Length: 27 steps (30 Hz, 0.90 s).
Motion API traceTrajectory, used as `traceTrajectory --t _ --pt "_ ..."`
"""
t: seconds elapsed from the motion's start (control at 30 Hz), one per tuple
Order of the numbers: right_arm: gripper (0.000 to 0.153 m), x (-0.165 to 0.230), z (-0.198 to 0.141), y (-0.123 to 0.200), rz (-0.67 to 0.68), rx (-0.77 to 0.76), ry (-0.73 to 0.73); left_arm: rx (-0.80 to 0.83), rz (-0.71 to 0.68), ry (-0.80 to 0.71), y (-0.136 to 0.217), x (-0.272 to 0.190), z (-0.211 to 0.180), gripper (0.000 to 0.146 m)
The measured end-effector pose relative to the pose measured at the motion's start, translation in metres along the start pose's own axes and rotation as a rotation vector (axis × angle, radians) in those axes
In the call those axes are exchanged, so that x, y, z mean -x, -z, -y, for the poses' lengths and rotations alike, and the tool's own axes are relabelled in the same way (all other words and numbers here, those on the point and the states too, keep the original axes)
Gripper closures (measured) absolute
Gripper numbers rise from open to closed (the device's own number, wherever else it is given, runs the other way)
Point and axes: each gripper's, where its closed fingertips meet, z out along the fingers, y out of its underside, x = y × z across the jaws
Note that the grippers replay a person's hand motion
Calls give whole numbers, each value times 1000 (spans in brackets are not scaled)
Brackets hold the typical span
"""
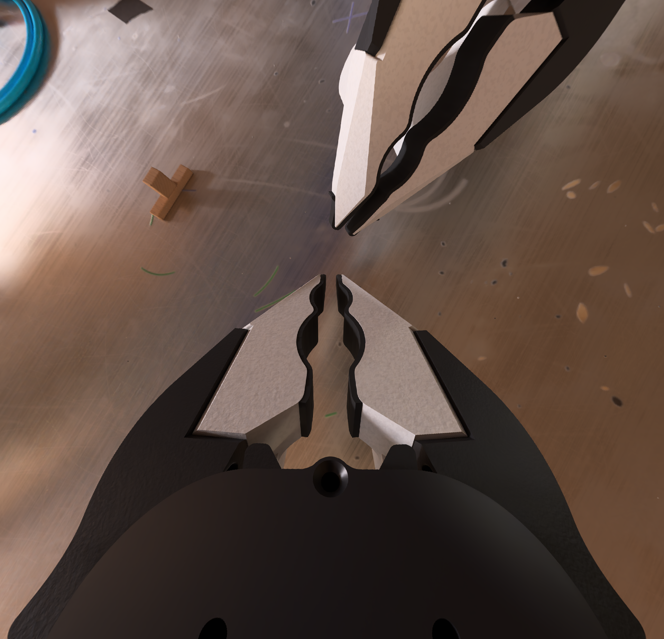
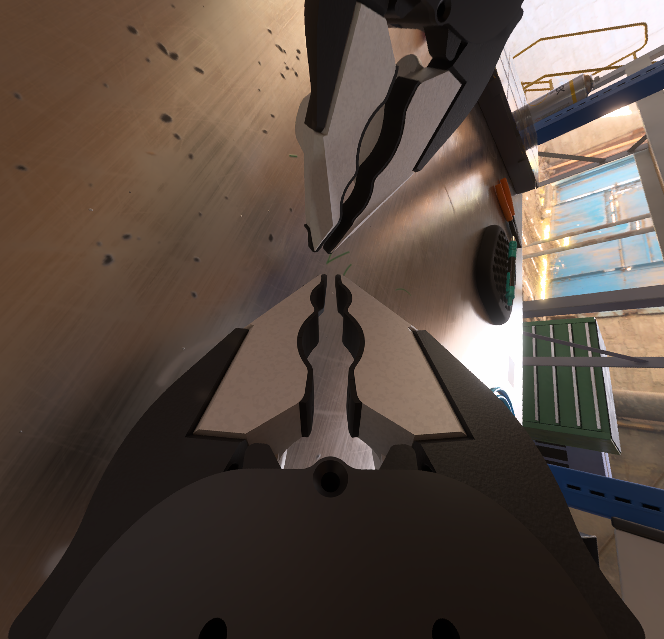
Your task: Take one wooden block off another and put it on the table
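Note:
Two small wooden blocks (image 1: 169, 190) lie on the metal table (image 1: 251, 118), one across the other in a T shape, at the left of the left wrist view. My left gripper (image 1: 330, 278) hangs above the table to the right of them, well apart, with its jaws almost together and nothing between them. My right gripper (image 1: 343, 228) comes in from the top right, tip to tip with the left one, also closed and empty. In the right wrist view the right gripper (image 2: 330, 278) faces the left gripper (image 2: 321, 248). The blocks do not show there.
A blue cable (image 1: 21, 47) coils at the top left. Pale wood flakes (image 1: 598, 270) are scattered at the right. A black perforated disc (image 2: 496, 273) and orange-handled tools (image 2: 505, 201) lie near the table edge, with a green cabinet (image 2: 564, 381) beyond.

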Motion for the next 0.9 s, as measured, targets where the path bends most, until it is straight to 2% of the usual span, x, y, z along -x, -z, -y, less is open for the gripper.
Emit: traceTrajectory --t 0.13,0.47,0.63,0.9 --pt "148 3 -2 -3 2 22 17 27 -10 -8 -6 -2 -5 141" --pt "148 9 -8 -8 -19 123 173 76 -5 -26 -12 -4 -9 141" --pt "148 11 -9 -7 9 94 145 49 -33 -5 -14 -6 -9 141" --pt "148 11 -8 -6 2 146 276 74 -1 -53 -15 -6 -8 141"
